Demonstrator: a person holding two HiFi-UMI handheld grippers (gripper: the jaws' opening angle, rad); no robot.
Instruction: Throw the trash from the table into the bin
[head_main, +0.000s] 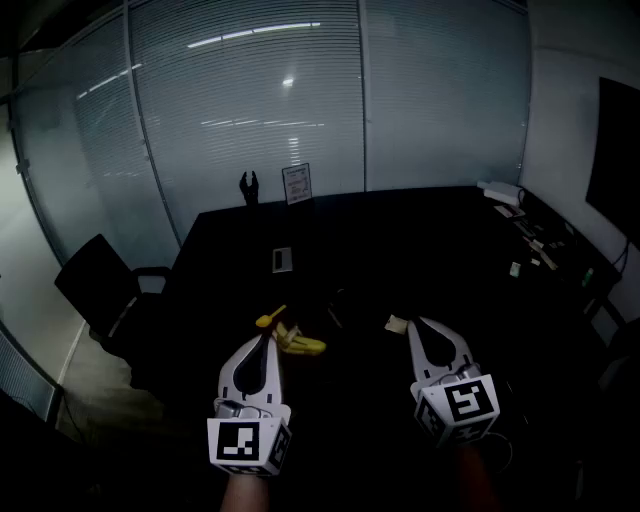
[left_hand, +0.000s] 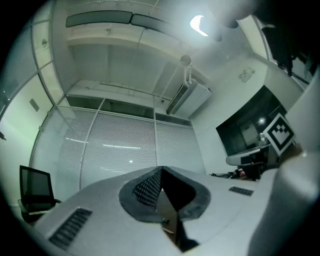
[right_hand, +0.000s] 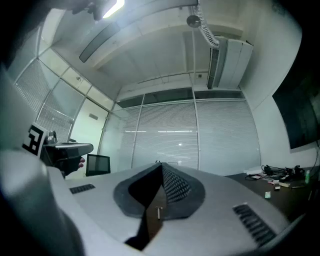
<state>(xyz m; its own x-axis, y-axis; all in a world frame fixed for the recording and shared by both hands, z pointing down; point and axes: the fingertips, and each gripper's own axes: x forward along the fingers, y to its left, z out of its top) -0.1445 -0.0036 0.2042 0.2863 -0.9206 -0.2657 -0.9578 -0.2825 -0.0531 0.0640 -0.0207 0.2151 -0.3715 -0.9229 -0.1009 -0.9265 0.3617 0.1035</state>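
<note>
Trash, a banana peel (head_main: 297, 342) and paper scrap (head_main: 397, 323), lies untouched toward the table's (head_main: 400, 230) near edge; our left tongs (head_main: 264, 341) and right tongs (head_main: 414, 327) are closed, empty.

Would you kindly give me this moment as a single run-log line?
left gripper: shut, empty | right gripper: shut, empty | banana peel: on table, untouched | bin: not in view

The right tool (right_hand: 161, 165) is seen closed with nothing gripped; blinds (right_hand: 200, 132) are seen beyond it, the left tool (right_hand: 62, 150) beside it.
</note>
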